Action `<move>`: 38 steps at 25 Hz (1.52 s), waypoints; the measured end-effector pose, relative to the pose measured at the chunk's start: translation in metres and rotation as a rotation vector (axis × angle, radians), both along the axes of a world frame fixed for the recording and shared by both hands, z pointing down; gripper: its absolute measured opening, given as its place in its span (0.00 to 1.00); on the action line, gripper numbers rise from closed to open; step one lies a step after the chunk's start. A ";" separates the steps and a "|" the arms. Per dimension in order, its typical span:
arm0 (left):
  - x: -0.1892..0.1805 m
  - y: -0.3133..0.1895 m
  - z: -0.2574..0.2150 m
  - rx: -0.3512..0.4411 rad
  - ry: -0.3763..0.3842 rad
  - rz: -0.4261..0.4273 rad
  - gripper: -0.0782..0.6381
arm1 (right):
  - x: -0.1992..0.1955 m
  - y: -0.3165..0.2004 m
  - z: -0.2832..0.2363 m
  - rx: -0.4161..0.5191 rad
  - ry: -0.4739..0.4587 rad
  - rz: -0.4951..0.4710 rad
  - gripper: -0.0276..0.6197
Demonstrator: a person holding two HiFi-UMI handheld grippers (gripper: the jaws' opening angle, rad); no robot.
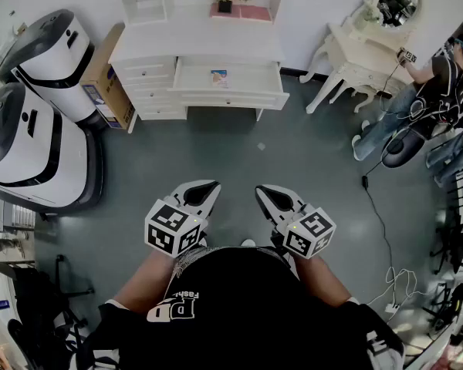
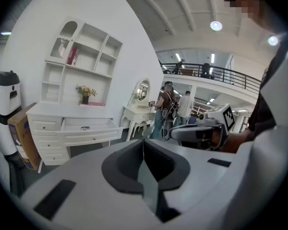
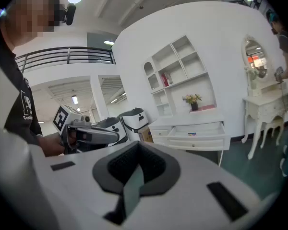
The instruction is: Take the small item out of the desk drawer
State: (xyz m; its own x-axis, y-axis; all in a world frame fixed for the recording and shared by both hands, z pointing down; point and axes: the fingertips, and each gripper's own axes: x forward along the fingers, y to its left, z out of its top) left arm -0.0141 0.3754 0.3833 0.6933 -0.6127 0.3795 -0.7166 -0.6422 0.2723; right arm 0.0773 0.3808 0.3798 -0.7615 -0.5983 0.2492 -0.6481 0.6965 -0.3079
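- The left gripper point(image 1: 203, 191) is held low in front of the person, its fingers point(image 2: 127, 169) clenched together with nothing between them.
- The right gripper point(image 1: 268, 196) is just beside it, fingers point(image 3: 156, 169) likewise clenched and empty.
- The desk point(image 1: 197, 45) stands well apart across the floor, its drawer point(image 1: 228, 95) pulled open.
- The small item point(image 1: 219, 77) lies inside the drawer.

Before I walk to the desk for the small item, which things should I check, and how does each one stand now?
1. Drawer open: ok.
2. Small item visible inside it: ok.
3. Left gripper empty: ok, jaws together.
4. Right gripper empty: ok, jaws together.
5. Jaws opened for grasping: not ok.
6. Desk within reach: not ok, a stretch of floor lies between.
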 end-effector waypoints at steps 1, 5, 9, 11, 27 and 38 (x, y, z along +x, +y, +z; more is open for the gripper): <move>-0.001 -0.001 0.000 0.002 0.002 0.000 0.13 | -0.001 0.000 0.000 0.002 0.000 0.000 0.05; -0.003 -0.002 0.000 0.007 0.006 0.008 0.13 | -0.004 0.000 0.000 0.007 0.002 0.003 0.05; -0.004 -0.003 0.001 0.012 -0.001 0.024 0.13 | -0.010 0.002 0.002 0.002 0.004 0.000 0.05; -0.006 -0.003 0.004 0.008 0.000 0.032 0.13 | -0.013 0.004 0.004 -0.001 0.010 -0.003 0.05; -0.044 -0.014 0.015 -0.008 0.035 0.031 0.13 | -0.052 -0.008 0.006 0.039 0.067 0.031 0.06; -0.091 -0.019 0.019 -0.004 0.031 0.034 0.13 | -0.094 -0.010 0.011 0.031 0.064 0.045 0.06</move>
